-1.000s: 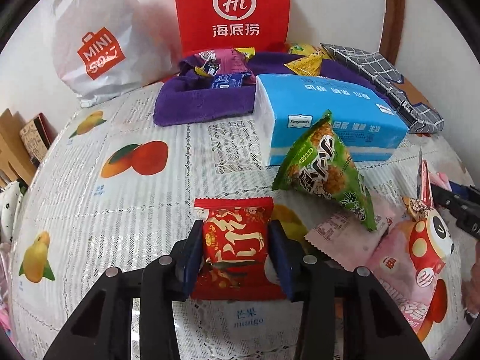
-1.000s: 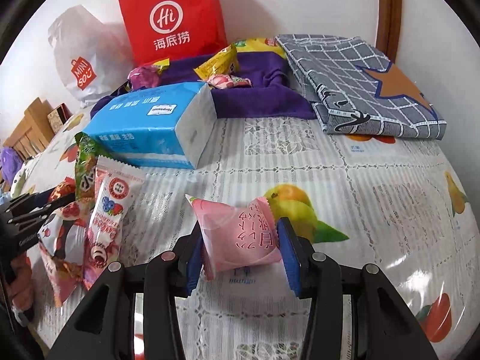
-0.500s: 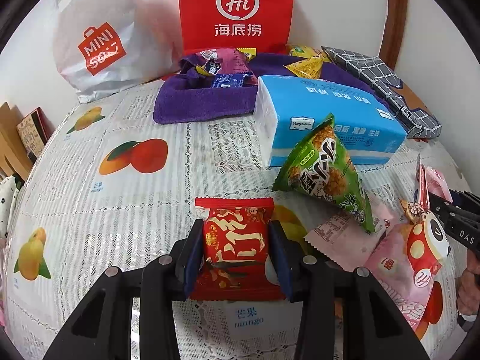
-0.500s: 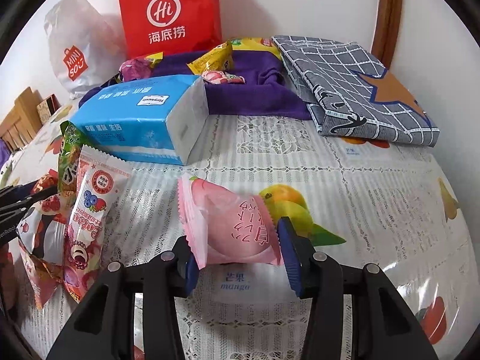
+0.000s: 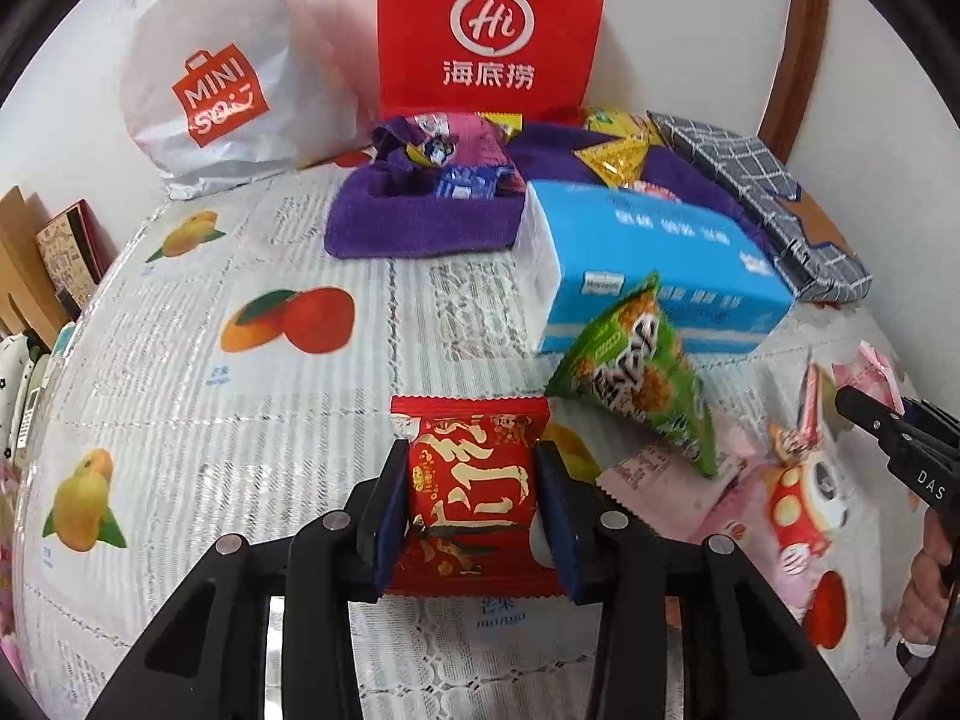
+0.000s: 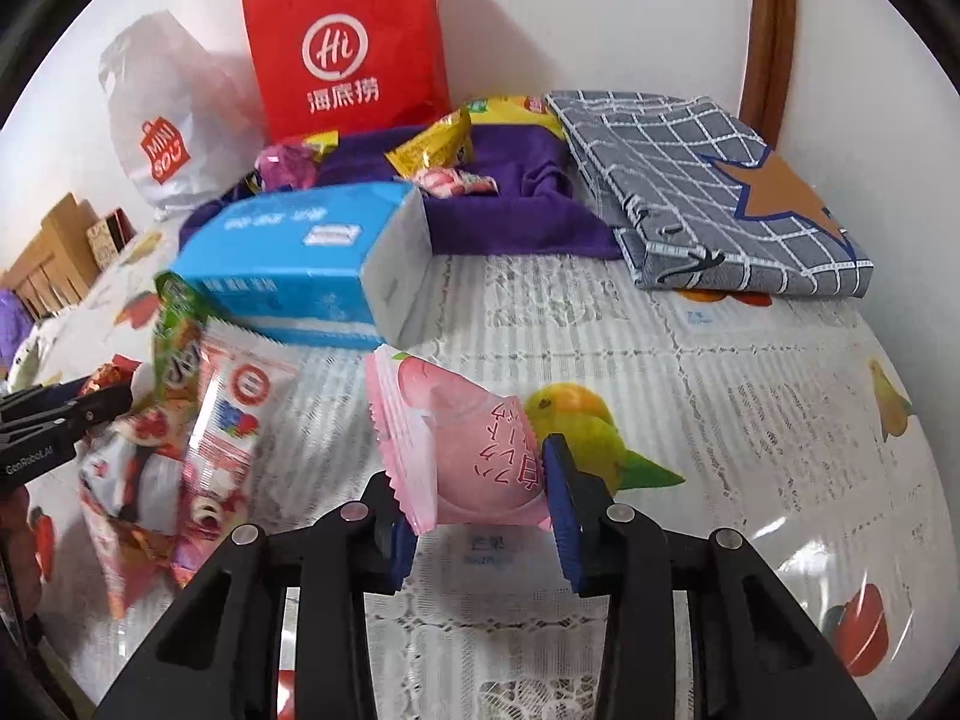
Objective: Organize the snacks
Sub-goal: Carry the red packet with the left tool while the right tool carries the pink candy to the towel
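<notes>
My left gripper (image 5: 471, 486) is shut on a red snack packet (image 5: 471, 492) with gold script, held just above the fruit-print tablecloth (image 5: 252, 420). My right gripper (image 6: 480, 498) is shut on a pink peach snack packet (image 6: 462, 450), tilted to the left. The right gripper also shows at the right edge of the left wrist view (image 5: 864, 414). A green snack bag (image 5: 636, 372) leans on a blue tissue pack (image 5: 648, 270). Pink and red snack packets (image 5: 798, 498) lie beside it. More snacks (image 5: 444, 150) lie on a purple towel (image 5: 420, 222) at the back.
A red paper bag (image 5: 486, 30) and a white MINISO plastic bag (image 5: 222, 66) stand against the back wall. A folded grey checked cloth (image 6: 708, 192) lies at the back right. Cardboard boxes (image 5: 36, 270) stand past the table's left edge.
The right gripper has lifted and moved forward with the pink packet, which has tilted further left. The left gripper has edged forward with the red packet.
</notes>
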